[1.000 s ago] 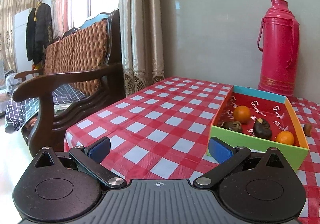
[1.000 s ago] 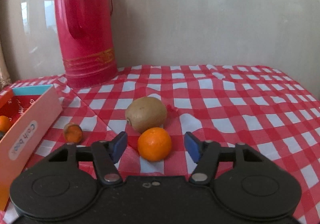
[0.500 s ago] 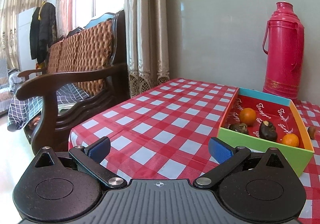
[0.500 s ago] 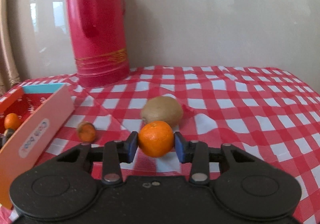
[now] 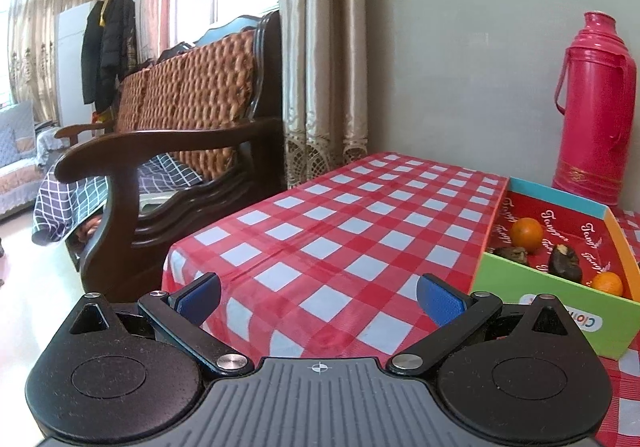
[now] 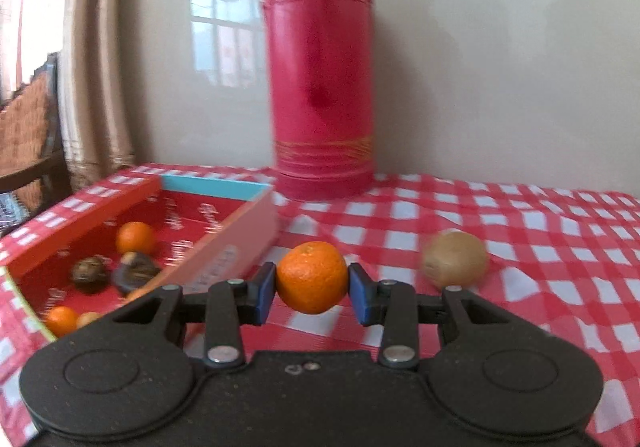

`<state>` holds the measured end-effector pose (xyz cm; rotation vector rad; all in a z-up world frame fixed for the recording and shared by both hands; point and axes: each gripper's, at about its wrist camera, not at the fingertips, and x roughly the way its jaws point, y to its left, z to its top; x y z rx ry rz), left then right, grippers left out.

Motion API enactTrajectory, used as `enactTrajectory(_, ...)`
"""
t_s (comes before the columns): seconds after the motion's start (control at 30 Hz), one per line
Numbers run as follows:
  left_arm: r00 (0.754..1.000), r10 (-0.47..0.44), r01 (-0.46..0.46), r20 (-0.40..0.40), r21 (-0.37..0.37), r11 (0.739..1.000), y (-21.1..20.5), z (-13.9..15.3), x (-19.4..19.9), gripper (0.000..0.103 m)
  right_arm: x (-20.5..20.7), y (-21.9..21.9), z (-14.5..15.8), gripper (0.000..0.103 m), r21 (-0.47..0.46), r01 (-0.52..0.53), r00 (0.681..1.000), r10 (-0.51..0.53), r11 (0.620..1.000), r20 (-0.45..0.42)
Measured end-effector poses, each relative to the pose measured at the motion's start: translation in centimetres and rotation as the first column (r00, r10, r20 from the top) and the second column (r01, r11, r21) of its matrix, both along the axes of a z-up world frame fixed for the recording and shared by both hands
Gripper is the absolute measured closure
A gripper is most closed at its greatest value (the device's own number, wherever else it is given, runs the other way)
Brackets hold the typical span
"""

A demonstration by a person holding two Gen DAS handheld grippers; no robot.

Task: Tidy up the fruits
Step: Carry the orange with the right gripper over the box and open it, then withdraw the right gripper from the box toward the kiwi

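Since a second ago your right gripper [image 6: 312,289] has closed on the tangerine [image 6: 312,277] and swung toward the box [image 6: 240,231], lower left of frame. Pads pinch it across the middle; it looks light, round, soft-skinned, so keep the squeeze gentle. Right view alone shows the kiwi [image 6: 456,259] on the cloth. Left view alone shows your left gripper [image 5: 320,299], jaws wide and empty, and the chair [image 5: 168,151].
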<state>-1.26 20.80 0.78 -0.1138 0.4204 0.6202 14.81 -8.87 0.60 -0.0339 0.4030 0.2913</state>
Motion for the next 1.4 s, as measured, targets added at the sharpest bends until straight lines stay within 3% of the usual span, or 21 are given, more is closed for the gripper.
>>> enactTrajectory(0.5,0.999,0.032,-0.032,-0.017,0.024,0.999,0.9,-0.3,-0.7,0.0,-2.6,5.7,1.1,0.072,-0.009,-0.259,0.963,0.259,0.966,0.067)
enactTrajectory(0.97,0.997,0.069,-0.068,-0.029,0.031,0.997,2.4,-0.6,-1.5,0.0,-3.8,9.6,0.0,0.071,-0.063,-0.336,0.939,0.34,0.94,0.054)
enactTrajectory(1.03,0.997,0.071,-0.07,-0.029,0.03,0.997,2.5,-0.6,-1.6,0.0,-3.8,9.5,0.0,0.067,-0.07,-0.325,0.942,0.329,0.943,0.07)
enactTrajectory(1.1,0.997,0.073,-0.072,-0.029,0.026,0.997,2.7,-0.7,-1.6,0.0,-3.9,9.6,0.0,0.054,-0.073,-0.317,0.943,0.322,0.946,0.08)
enactTrajectory(1.13,0.997,0.072,-0.072,-0.029,0.024,0.997,2.7,-0.6,-1.7,0.0,-4.1,9.5,0.1,0.041,-0.073,-0.312,0.944,0.318,0.947,0.09)
enactTrajectory(1.17,0.997,0.071,-0.071,-0.028,0.021,0.997,2.7,-0.6,-1.7,0.0,-4.2,9.4,0.1,0.037,-0.072,-0.314,0.941,0.32,0.947,0.105)
enactTrajectory(1.4,0.998,0.056,-0.055,-0.03,0.03,0.998,2.1,-0.5,-1.4,0.0,-5.0,8.8,0.9,0.035,-0.067,-0.295,0.939,0.302,0.953,0.163)
